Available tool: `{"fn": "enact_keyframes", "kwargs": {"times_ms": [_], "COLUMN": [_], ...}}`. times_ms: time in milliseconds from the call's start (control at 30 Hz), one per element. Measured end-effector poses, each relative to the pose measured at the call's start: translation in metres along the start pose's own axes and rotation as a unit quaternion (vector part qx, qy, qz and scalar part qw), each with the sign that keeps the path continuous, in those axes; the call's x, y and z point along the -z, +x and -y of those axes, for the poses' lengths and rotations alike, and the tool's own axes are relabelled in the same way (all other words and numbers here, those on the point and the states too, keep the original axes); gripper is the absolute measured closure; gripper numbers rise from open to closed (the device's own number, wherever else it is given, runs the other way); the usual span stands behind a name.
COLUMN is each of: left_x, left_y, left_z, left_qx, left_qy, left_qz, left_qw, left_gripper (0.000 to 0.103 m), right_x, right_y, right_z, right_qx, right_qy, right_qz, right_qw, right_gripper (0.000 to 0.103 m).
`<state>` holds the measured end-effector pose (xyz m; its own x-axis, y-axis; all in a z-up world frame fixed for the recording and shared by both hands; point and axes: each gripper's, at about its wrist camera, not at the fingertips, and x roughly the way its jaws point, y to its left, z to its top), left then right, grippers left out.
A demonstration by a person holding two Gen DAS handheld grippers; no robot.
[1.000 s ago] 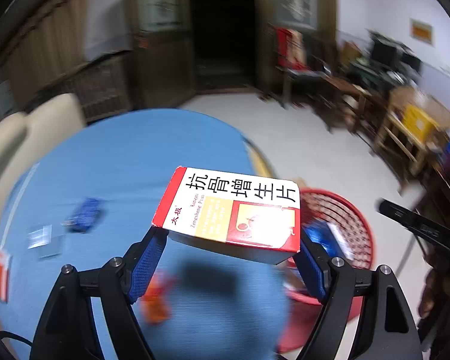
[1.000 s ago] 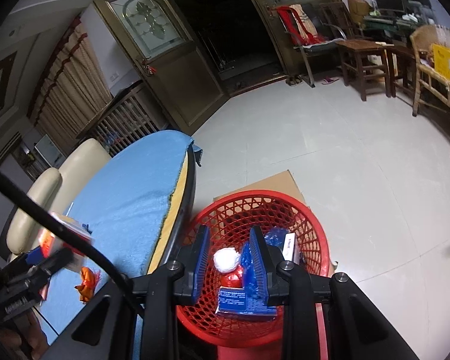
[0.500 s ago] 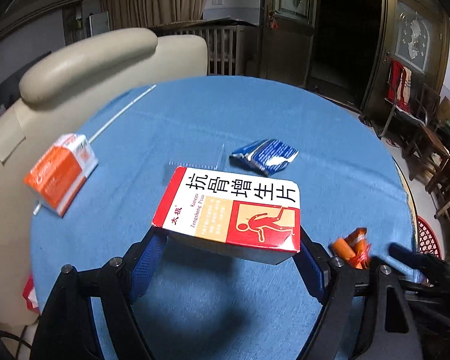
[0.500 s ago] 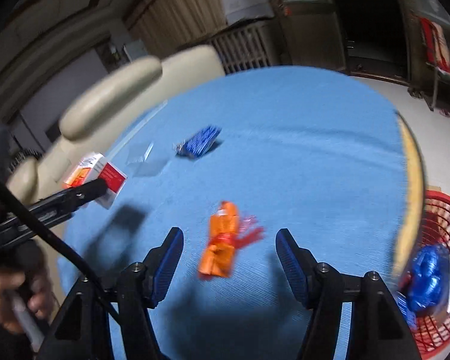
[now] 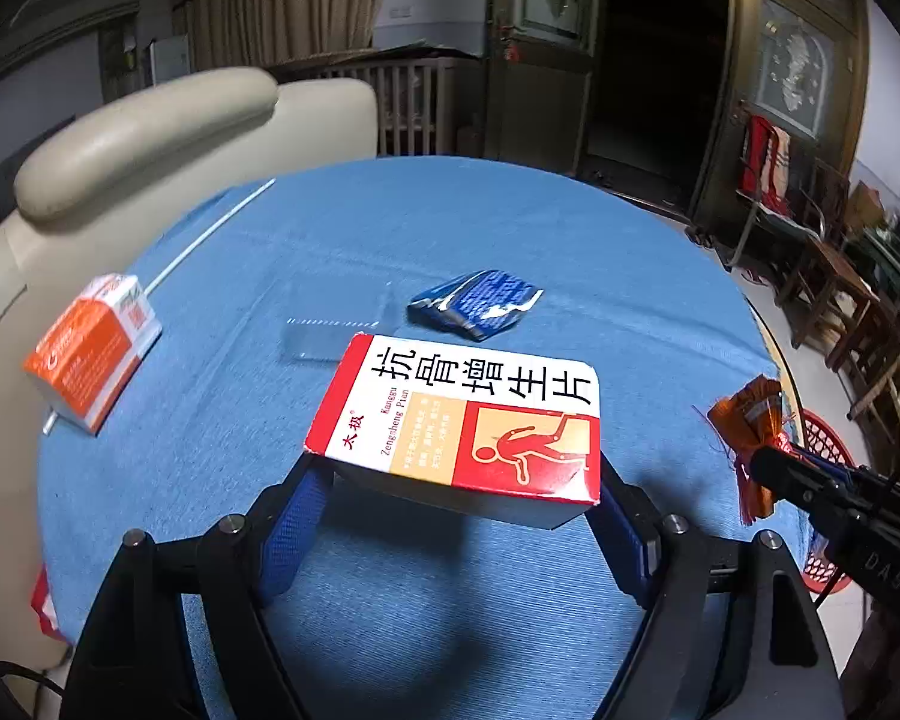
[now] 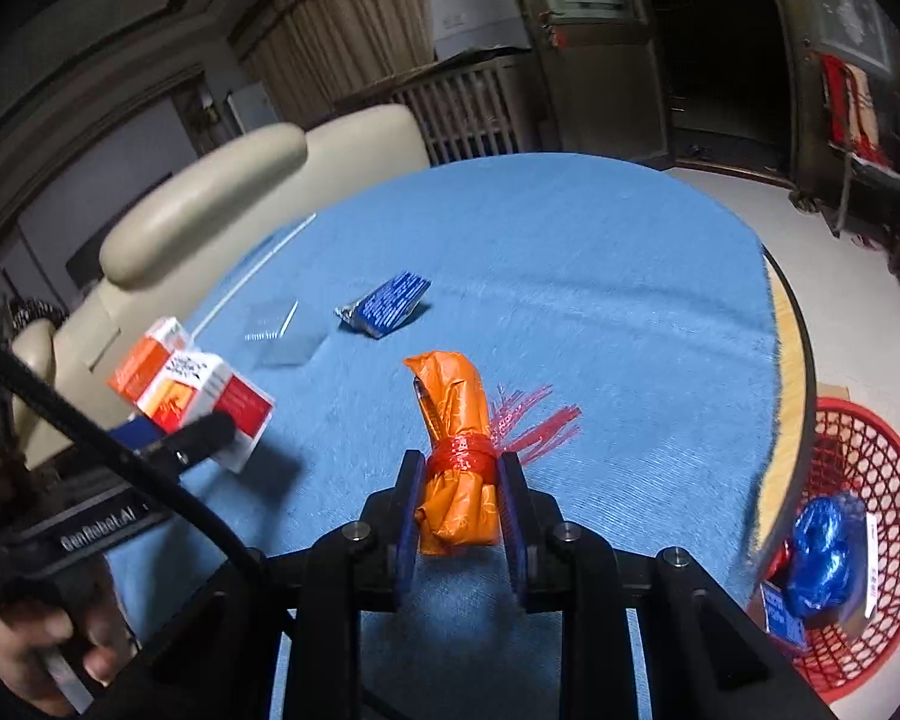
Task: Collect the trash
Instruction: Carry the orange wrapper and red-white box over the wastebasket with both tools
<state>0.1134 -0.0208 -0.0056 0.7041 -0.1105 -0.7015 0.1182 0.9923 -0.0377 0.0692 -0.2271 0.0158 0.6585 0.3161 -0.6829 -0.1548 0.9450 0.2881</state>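
Between the left gripper's [image 5: 456, 516] blue fingers [image 5: 294, 525], a red-and-white medicine box [image 5: 468, 420] sits clamped above the blue counter [image 5: 390, 600]. The right gripper [image 6: 459, 504] pinches an orange wrapper [image 6: 456, 450] tied with red tape. Farther out lie a blue foil packet [image 5: 477, 303] and an orange box [image 5: 90, 351]; a red basket [image 6: 870, 450] stands on the floor, beside the counter's edge.

The red-and-white cardboard medicine box [image 5: 462, 420] hides part of the blue-clothed round desk [image 5: 510, 228] beneath it. The red plastic mesh basket [image 6: 864, 462] is half hidden behind the desk's edge, its contents blurred.
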Motion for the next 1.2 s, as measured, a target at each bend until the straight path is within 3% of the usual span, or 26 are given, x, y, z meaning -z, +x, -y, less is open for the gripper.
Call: {"fn": "enact_keyframes", "kwargs": {"times_ms": [800, 1200], "left_x": [-0.013, -0.017], "left_y": [-0.012, -0.010], "left_z": [0.097, 0.117], "left_qx": [0.038, 0.058], "left_qy": [0.085, 0.108], "left_qz": [0.018, 0.020], "left_qw": [0.9955, 0.9922], "left_gripper": [0.020, 0.020], "right_x": [0.005, 0.014], "right_y": [-0.060, -0.078], "right_z": [0.068, 0.102], "right_qx": [0.025, 0.055], "right_qy": [0.075, 0.108], "right_qz": [0.061, 0.073], "right_qw": [0.995, 0.990], "right_gripper": [0.077, 0.077]}}
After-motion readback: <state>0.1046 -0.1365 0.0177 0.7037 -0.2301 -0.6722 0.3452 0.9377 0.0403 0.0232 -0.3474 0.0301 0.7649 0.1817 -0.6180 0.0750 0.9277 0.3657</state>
